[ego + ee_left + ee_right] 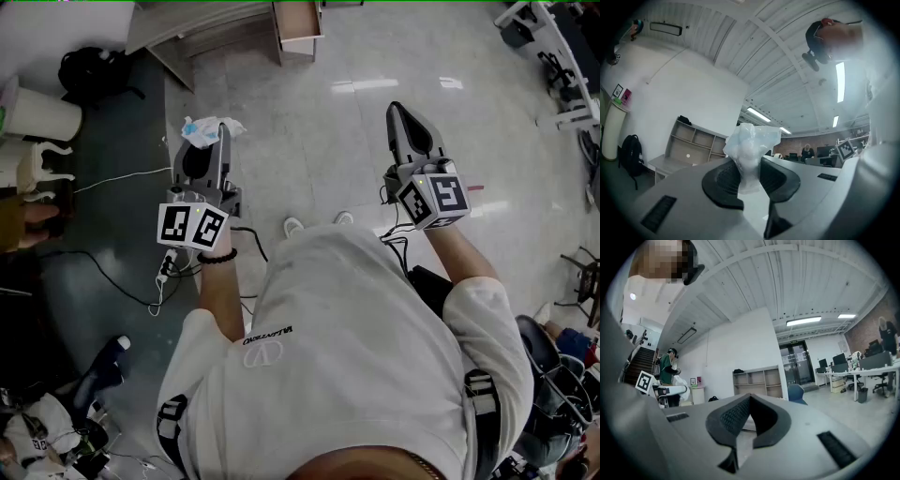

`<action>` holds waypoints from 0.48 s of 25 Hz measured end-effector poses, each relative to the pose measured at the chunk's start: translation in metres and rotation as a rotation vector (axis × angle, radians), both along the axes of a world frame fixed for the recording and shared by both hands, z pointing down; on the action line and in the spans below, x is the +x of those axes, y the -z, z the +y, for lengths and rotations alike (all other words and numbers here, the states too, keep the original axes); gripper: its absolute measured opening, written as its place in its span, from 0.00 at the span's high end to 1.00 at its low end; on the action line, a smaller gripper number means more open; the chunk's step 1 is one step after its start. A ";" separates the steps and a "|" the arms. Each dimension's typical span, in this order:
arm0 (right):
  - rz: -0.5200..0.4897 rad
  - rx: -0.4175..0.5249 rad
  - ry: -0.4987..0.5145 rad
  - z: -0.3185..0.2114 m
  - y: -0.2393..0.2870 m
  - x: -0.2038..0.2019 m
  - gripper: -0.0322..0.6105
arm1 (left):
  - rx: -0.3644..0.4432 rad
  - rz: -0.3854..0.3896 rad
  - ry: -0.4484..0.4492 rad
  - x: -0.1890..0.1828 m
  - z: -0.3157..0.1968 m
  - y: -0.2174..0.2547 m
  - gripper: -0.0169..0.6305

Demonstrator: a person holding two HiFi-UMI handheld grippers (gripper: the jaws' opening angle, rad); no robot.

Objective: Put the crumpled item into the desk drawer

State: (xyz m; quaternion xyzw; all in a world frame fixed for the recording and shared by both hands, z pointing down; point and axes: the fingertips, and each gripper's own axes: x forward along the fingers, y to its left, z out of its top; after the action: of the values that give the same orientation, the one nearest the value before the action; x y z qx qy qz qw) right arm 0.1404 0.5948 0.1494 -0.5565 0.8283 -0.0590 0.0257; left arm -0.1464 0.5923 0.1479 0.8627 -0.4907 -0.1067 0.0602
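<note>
A crumpled white and pale-blue plastic item [208, 129] [752, 147] sticks up from between the jaws of my left gripper [204, 150] [751, 174], which is shut on it and held out over the floor. My right gripper [403, 120] [749, 405] is level with it on the right, its jaws closed together with nothing between them. The grey desk [202, 26] stands far ahead, and its wooden drawer [298, 21] is pulled open toward me.
A black backpack [94, 70] and a white bin [37, 114] sit at the left. Cables and a power strip [167, 265] lie on the floor by my left arm. Office chairs [553, 42] crowd the right edge. An open shelf unit [693, 145] stands against the wall.
</note>
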 end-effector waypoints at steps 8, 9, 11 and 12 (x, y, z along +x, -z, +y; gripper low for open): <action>-0.046 -0.030 0.011 0.002 0.003 -0.015 0.95 | 0.001 -0.010 -0.028 -0.005 0.003 0.004 0.84; -0.046 -0.032 0.009 0.001 0.002 -0.020 0.95 | -0.001 -0.011 -0.034 -0.008 0.002 0.002 0.84; -0.046 -0.034 0.005 0.000 0.001 -0.028 0.95 | -0.005 -0.010 -0.045 -0.014 0.001 -0.002 0.84; -0.044 -0.034 0.002 0.000 0.001 -0.032 0.95 | -0.006 -0.010 -0.051 -0.016 0.001 -0.003 0.84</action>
State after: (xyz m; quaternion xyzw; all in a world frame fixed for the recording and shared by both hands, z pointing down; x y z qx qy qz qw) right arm 0.1086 0.5947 0.1485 -0.5545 0.8271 -0.0853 0.0345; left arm -0.1625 0.5929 0.1511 0.8752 -0.4692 -0.0995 0.0630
